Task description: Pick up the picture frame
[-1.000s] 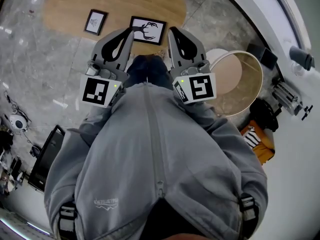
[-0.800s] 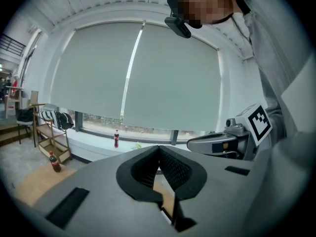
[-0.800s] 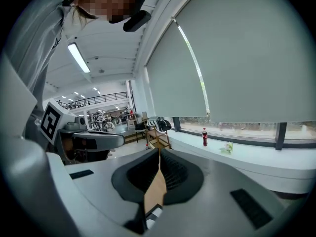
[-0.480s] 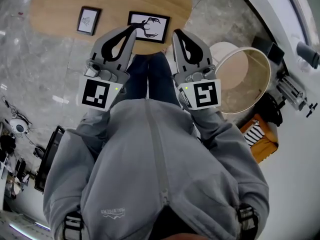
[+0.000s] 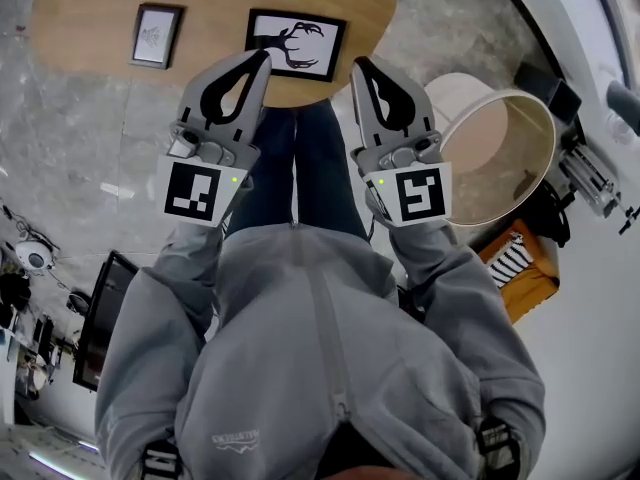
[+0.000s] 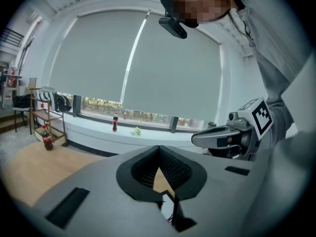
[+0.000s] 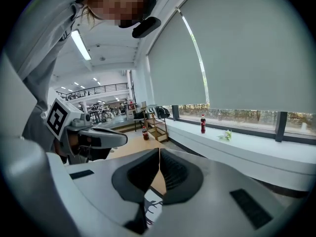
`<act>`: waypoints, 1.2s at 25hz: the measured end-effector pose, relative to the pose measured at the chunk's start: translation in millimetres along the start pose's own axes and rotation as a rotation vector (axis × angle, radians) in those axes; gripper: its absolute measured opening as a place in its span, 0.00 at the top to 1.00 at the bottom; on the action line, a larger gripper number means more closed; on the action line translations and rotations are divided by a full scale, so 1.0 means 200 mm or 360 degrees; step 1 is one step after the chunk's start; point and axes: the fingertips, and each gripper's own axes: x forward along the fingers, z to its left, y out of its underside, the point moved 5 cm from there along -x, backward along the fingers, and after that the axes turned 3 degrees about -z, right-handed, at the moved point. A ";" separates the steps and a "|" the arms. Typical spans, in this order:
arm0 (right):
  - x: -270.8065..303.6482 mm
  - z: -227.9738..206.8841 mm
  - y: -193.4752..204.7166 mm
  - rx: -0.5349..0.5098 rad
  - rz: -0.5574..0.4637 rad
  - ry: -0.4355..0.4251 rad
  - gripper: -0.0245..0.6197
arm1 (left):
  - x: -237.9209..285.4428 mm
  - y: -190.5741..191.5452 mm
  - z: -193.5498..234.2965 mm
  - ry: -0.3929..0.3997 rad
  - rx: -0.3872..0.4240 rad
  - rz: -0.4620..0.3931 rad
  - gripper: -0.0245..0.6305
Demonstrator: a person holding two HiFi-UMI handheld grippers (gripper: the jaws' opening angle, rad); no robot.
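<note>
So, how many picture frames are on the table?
2. A small black picture frame lies left on the light wooden table; a larger black frame with a deer drawing lies right of it. The table's far part is unseen.

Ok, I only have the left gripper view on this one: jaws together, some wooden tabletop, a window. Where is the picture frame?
Observer: The head view shows two lying flat on the oval wooden table: a larger picture frame with an antlered deer silhouette, and a smaller frame to its left.
Operator: Which one is the left gripper aimed at?
Observer: The larger picture frame. The left gripper has its tip by that frame's lower left corner in the head view. I can't tell whether it touches.
Operator: And the other hand?
Observer: The right gripper is shut and empty, with its tip just off the same frame's lower right corner.
</note>
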 end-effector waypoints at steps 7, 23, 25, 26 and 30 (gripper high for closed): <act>0.10 -0.04 0.23 0.0006 0.0017 0.0014 0.91 | 0.09 0.25 0.08 -0.0059 -0.0045 0.0020 0.93; 0.28 -0.10 0.69 0.0002 0.0138 -0.0007 0.91 | 0.24 0.74 0.20 -0.0065 -0.0070 0.0133 0.93; 0.30 -0.11 0.72 0.0005 0.0126 -0.0001 0.91 | 0.25 0.81 0.22 -0.0068 -0.0106 0.0164 0.93; 0.30 -0.11 0.74 0.0006 0.0126 -0.0001 0.91 | 0.25 0.85 0.23 -0.0078 -0.0132 0.0178 0.93; 0.33 -0.11 0.81 0.0012 0.0138 0.0007 0.91 | 0.26 0.97 0.27 -0.0099 -0.0220 0.0207 0.93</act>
